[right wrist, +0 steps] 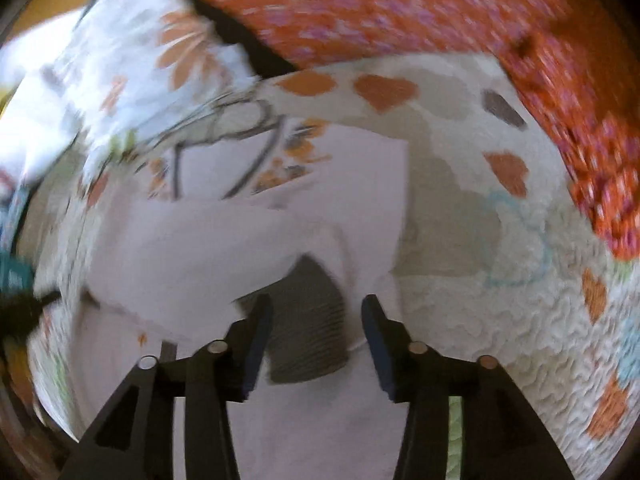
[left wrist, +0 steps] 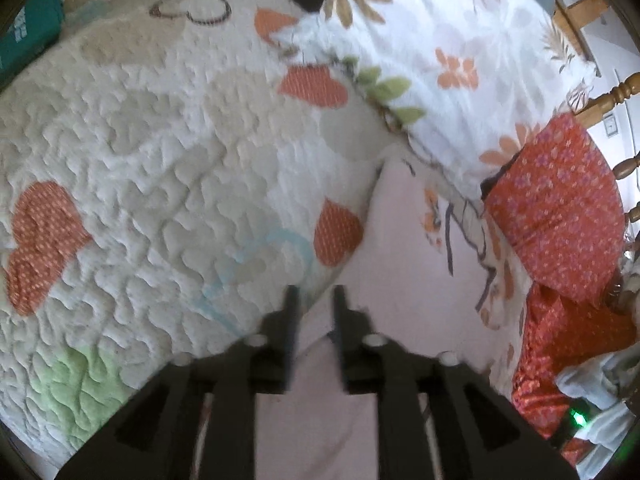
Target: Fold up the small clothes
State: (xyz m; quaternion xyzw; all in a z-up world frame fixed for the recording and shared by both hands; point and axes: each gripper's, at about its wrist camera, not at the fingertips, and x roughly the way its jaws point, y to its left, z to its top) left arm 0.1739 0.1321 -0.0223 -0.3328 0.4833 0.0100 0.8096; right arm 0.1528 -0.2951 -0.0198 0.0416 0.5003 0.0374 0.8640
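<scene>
Left gripper (left wrist: 316, 296): jaws narrowly apart over the edge of the pale pink garment (left wrist: 404, 264) on the quilted bed (left wrist: 152, 152). Right gripper (right wrist: 318, 308): jaws wide apart above the same garment's collar. Floral pillow (left wrist: 440, 40) beyond the jaws; red patterned cloth (left wrist: 556, 200) to their right.

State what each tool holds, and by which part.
Left tool: over the pink garment's edge; a grip cannot be told. Right tool: open, holding nothing.

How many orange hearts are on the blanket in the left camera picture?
4. One heart is at the far left, one beside the pink garment, and two near the floral pillow. More may be hidden.
</scene>
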